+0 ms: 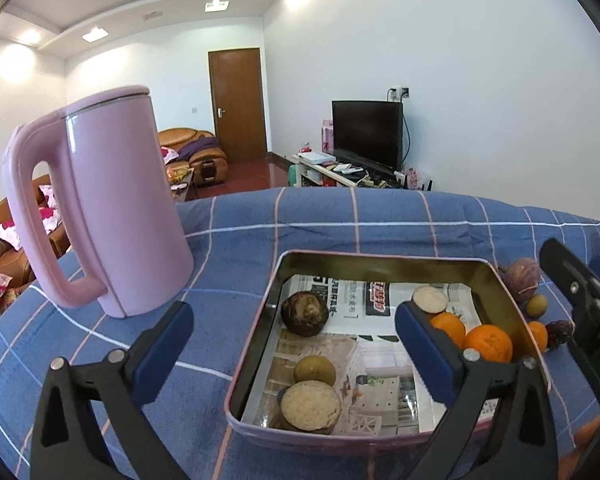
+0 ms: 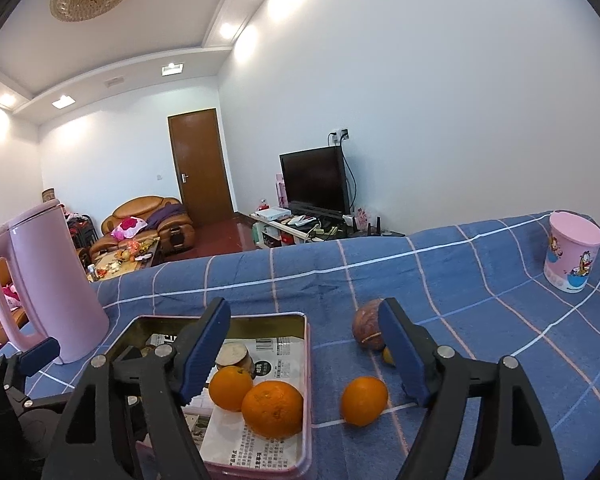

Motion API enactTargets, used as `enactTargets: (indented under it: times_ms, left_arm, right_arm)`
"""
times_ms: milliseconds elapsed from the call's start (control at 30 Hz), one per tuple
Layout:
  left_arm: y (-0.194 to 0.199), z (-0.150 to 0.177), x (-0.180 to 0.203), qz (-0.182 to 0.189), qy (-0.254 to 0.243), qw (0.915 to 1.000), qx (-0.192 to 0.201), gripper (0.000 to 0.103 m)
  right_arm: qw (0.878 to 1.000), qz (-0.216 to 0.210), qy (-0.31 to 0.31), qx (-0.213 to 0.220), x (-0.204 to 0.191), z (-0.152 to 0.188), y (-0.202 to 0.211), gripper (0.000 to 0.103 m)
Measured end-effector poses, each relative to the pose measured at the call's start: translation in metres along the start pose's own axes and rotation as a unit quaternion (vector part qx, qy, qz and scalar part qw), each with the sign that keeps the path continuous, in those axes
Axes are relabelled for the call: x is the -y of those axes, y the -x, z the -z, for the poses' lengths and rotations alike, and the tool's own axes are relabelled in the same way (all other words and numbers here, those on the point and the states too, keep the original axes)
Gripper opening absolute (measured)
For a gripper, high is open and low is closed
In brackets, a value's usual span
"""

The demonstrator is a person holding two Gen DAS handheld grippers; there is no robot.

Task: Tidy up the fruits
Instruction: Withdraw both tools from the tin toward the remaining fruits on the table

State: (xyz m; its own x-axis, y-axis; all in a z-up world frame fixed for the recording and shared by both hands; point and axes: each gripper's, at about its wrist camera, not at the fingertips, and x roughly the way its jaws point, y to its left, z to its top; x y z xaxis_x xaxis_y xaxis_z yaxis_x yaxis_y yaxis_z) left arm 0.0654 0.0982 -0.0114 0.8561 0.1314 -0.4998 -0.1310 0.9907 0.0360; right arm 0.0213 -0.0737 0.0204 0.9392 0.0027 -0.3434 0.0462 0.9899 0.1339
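Observation:
A pink tin tray [image 1: 256,320] lined with newspaper sits on the blue checked cloth. It holds two oranges [image 1: 489,342], brown round fruits [image 1: 303,314] and cut halves [image 1: 310,405]. In the right wrist view the tray [image 2: 307,360] holds two oranges [image 2: 272,408]. A third orange [image 2: 363,400] lies on the cloth right of it, with a purple passion fruit [image 2: 366,330] and a small yellow fruit behind. My left gripper [image 1: 294,340] is open above the tray's left part. My right gripper [image 2: 304,356] is open and empty above the tray's right edge.
A tall pink kettle [image 1: 112,204] stands left of the tray, and shows in the right wrist view [image 2: 48,288]. A pink lidded cup [image 2: 572,256] stands at the far right. More small fruits [image 1: 536,306] lie right of the tray. The table's far edge drops off to the room.

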Motion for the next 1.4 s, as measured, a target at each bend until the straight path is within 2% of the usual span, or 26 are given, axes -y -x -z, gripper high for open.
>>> enactTargets:
  times_ms: [200,400,567,867,1133,1400]
  left_arm:
    - [0.003,0.004,0.003,-0.001,0.005,1.0,-0.006,0.103]
    - [0.015,0.008,0.006,-0.004,-0.001,0.9999,0.01,0.103]
    - [0.019,0.012,0.008,-0.011,0.0,0.9999,0.008,0.103]
    - [0.032,0.018,0.007,-0.026,0.011,0.9994,0.019,0.103]
    - [0.042,0.024,0.015,-0.029,0.016,0.9994,0.01,0.103]
    - [0.052,0.031,0.035,-0.006,0.004,1.0,-0.003,0.103]
  right_arm:
    - [1.0,-0.001,-0.001,-0.002,0.006,0.003,0.007,0.078]
    - [1.0,0.005,-0.004,-0.009,0.011,0.006,0.016,0.078]
    - [1.0,0.004,-0.012,-0.016,0.017,0.008,0.02,0.078]
    - [0.999,-0.006,-0.021,-0.027,0.024,0.01,0.022,0.078]
    - [0.998,-0.021,-0.039,-0.046,0.036,0.012,0.022,0.078]
    - [0.997,-0.009,-0.048,-0.052,0.059,0.012,0.027,0.078]
